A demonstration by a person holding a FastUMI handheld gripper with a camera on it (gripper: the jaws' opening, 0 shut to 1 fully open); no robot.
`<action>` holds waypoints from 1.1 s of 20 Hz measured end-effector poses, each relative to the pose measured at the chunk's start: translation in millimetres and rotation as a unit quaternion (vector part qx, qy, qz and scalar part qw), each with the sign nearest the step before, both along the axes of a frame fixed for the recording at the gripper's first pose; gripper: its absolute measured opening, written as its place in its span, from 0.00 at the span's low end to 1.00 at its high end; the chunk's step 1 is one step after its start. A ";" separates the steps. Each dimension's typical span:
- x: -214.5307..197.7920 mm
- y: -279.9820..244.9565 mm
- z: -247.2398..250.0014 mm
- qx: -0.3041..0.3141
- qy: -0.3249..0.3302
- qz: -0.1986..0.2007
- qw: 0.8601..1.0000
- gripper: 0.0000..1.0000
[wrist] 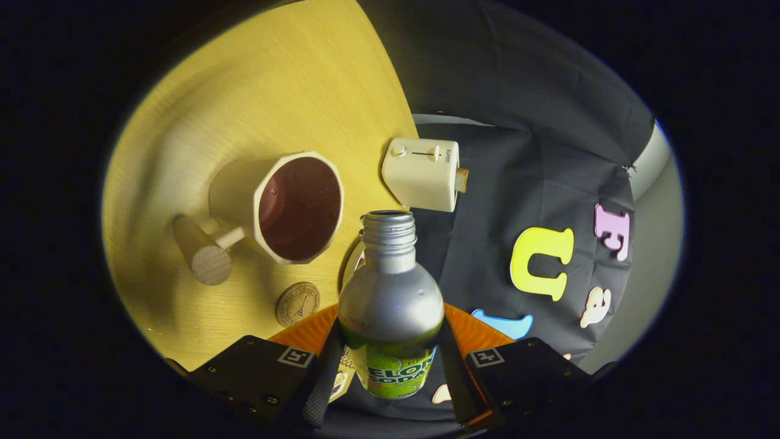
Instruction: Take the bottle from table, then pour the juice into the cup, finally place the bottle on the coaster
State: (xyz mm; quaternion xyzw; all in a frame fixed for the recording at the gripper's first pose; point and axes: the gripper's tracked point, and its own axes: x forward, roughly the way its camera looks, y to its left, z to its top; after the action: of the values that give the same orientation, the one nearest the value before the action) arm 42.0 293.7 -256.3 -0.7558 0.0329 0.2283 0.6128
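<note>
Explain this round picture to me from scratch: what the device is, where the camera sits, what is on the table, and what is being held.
This is no robot arm. A person carries a hand-held two-finger claw, and a fisheye camera riding on it looks forward along the fingers. Both fingers press on a silver bottle with its cap off, so it is held. The view is tilted, with the bottle's mouth close to a cream mug with a wooden handle, which stands on the wooden table. A small round coaster lies near the mug. A cream toaster stands near the table's far edge, with dark booth cloth behind it.
</note>
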 end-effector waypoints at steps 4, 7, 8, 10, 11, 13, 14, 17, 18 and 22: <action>5.0 4.0 12.9 0.049 -0.007 -0.001 0.999 0.77; 7.3 1.4 17.0 0.103 0.007 -0.023 0.994 0.77; 6.6 2.0 16.5 0.122 0.019 -0.028 0.992 0.77; 6.6 3.0 21.3 0.157 0.028 -0.036 0.987 0.77; 5.8 3.6 23.5 0.170 0.029 -0.037 0.984 0.77; 2.5 2.9 26.9 0.192 0.031 -0.040 0.980 0.77; 3.6 1.6 26.4 0.205 0.036 -0.046 0.977 0.77; 1.7 -3.1 17.7 0.270 0.078 -0.075 0.957 0.77; 1.9 -2.4 16.8 0.297 0.093 -0.086 0.946 0.77; 8.4 -10.9 20.1 0.365 0.117 -0.120 0.916 0.77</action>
State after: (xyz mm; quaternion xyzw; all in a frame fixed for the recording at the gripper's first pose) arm 50.4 282.8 -236.2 -0.4379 0.1090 0.2363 0.8605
